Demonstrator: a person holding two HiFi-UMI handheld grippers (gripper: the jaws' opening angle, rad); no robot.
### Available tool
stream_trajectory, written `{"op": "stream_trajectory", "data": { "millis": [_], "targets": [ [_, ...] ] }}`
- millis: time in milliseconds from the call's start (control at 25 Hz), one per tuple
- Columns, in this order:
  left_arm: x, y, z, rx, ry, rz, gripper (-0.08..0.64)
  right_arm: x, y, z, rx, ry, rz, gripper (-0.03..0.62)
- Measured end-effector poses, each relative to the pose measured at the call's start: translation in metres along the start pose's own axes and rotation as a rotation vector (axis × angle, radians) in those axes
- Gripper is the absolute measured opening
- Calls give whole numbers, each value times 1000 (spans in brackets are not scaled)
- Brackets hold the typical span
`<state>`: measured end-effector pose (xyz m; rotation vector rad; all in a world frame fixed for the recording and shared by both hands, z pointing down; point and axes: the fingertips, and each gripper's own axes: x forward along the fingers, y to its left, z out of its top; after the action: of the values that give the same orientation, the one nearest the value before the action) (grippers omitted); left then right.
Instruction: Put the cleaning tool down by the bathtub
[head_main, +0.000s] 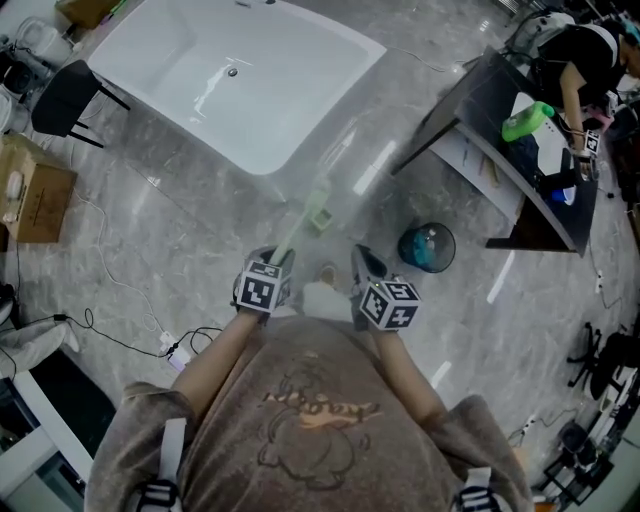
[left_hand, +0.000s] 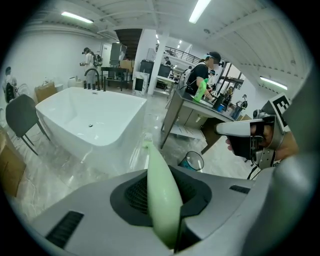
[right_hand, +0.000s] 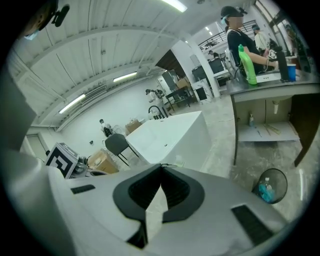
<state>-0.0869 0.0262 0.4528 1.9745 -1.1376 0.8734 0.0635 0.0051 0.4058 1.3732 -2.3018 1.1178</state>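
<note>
Now, in the head view, the left tool (head_main: 270, 266) pinches the brush (head_main: 305, 215) by its handle end. The brush's long axis runs away from me, up and a little right, with its head near the tub (head_main: 262, 158) at the near wall. The right tool (head_main: 368, 264) hangs just beside the left one, off the brush.

In the left gripper view, the pale green handle sits clamped between the jaws and points ahead at the floor (left_hand: 55, 167) by the tub's corner.

In the right gripper view, the jaws are pressed together on nothing, and the tub lies ahead.

I judge the left tool alone should do the lowering, forward and down, keeping the brush alongside the tub wall.
</note>
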Motion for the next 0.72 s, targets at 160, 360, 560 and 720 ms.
{"op": "stream_trajectory", "data": {
  "millis": [160,360,560,720],
  "targets": [
    [22,2,9,4,5,0,83,14,-13,6,-20,14,5,0],
    [40,6,16,29,22,-11,83,29,-23,4,-15,14,1,0],
    [56,16,15,41,45,-25,83,42,-32,-1,18,-14,-33,0],
    [76,24,9,43,66,-30,83,53,-40,-10,39,-25,-60,0]
  ]
}}
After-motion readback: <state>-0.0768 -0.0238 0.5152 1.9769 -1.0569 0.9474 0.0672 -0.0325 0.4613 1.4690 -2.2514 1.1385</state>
